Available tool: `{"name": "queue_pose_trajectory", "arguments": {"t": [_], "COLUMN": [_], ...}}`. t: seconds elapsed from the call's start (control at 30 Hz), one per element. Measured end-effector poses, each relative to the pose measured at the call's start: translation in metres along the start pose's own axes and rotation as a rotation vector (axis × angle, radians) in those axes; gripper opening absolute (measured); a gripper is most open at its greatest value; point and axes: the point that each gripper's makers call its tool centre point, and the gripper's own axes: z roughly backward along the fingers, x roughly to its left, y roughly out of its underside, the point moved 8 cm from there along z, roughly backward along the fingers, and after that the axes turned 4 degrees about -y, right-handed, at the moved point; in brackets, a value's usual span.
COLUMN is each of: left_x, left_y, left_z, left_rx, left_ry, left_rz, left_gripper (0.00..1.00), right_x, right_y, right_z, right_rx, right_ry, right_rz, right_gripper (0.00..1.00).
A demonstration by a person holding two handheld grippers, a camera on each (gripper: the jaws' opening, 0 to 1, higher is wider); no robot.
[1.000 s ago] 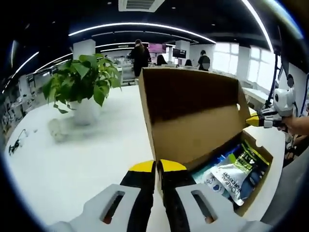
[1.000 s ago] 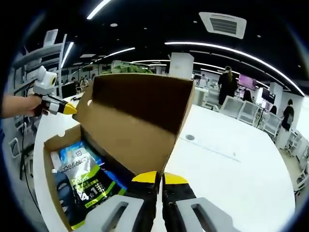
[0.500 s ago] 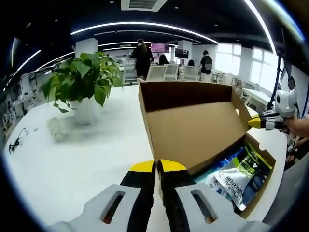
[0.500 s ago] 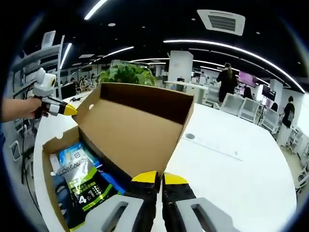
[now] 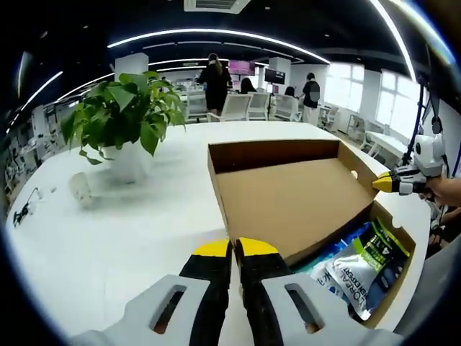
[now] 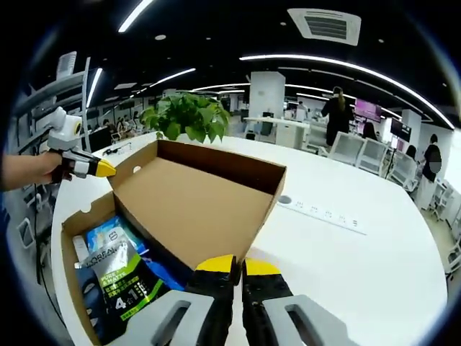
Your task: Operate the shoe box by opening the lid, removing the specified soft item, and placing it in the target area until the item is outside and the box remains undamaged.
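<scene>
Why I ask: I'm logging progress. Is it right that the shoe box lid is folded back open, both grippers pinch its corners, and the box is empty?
Not empty. The shoe box holds soft printed pouches, as the right gripper view shows. The lid is folded back open, with the left gripper and right gripper pinching its corners.

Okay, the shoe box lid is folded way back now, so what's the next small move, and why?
Probably let go of the lid with the right gripper and move it toward the packets in the shoe box. The lid lies open and nearly flat, the packets are exposed, and both the right and the left gripper pinch lid corners.
</scene>
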Motion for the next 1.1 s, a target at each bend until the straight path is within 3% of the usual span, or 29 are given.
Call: {"name": "queue_pose_trajectory", "arguments": {"t": [0.6,0.77,1.1], "left_x": [0.003,0.001,0.003], "left_y": [0.000,0.000,0.001], "left_z": [-0.013,-0.017,-0.021], "left_rx": [0.026,0.040,0.064], "left_ry": [-0.016,-0.027,-0.039], "left_rz": [0.043,0.009,0.014], "left_gripper": [0.02,0.02,0.02], "right_x": [-0.004,-0.005,-0.006], "right_y": [0.000,0.000,0.000], "right_z": [-0.009,-0.010,-0.013], "right_rx": [0.025,0.033,0.047], "right_ry": [0.004,0.005,0.007], "right_rz": [-0.023,-0.048,-0.061], "right_gripper": [0.00,0.00,0.00]}}
